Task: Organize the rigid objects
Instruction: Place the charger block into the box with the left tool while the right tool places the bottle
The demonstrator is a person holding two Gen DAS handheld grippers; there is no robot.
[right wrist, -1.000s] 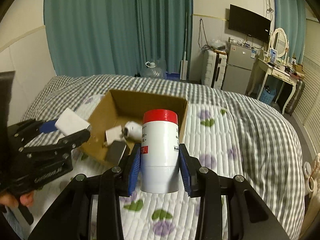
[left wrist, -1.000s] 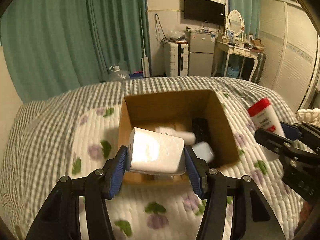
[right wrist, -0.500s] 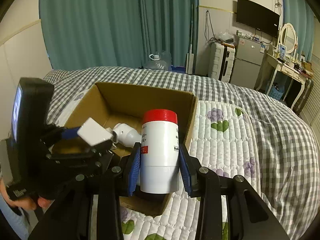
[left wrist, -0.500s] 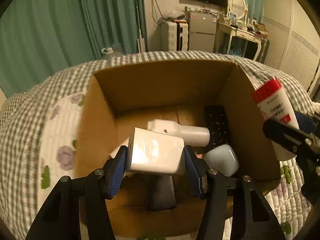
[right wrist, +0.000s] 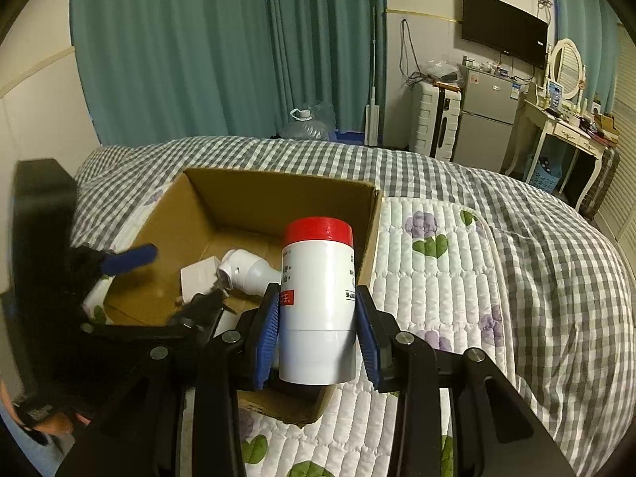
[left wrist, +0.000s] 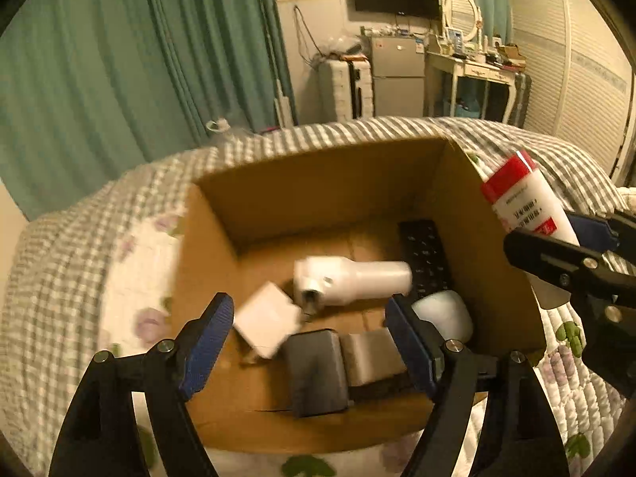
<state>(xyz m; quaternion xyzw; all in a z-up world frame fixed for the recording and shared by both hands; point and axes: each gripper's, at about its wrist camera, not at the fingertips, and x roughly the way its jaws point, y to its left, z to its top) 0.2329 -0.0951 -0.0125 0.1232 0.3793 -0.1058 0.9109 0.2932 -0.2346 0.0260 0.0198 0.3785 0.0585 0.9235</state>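
Note:
An open cardboard box (left wrist: 326, 183) (right wrist: 278, 194) sits on the bed. My left gripper (left wrist: 310, 330) is open above the box's near side, empty. A white square block (left wrist: 266, 324) lies tilted in the box just below it, blurred. My right gripper (right wrist: 316, 318) is shut on a white bottle with a red cap (right wrist: 318, 302), held upright at the box's right wall; the bottle also shows in the left wrist view (left wrist: 524, 206).
The box also holds a white handheld device (left wrist: 349, 278) (right wrist: 250, 270), a black remote (left wrist: 425, 250), a pale rounded case (left wrist: 445, 314) and a grey block (left wrist: 318, 369). The quilted floral bedcover (right wrist: 457, 278) surrounds the box. Curtains, fridge and dresser stand beyond the bed.
My left gripper has opened and let go of the white block, which has dropped into the box. My right gripper with the bottle has moved closer to the box's right wall.

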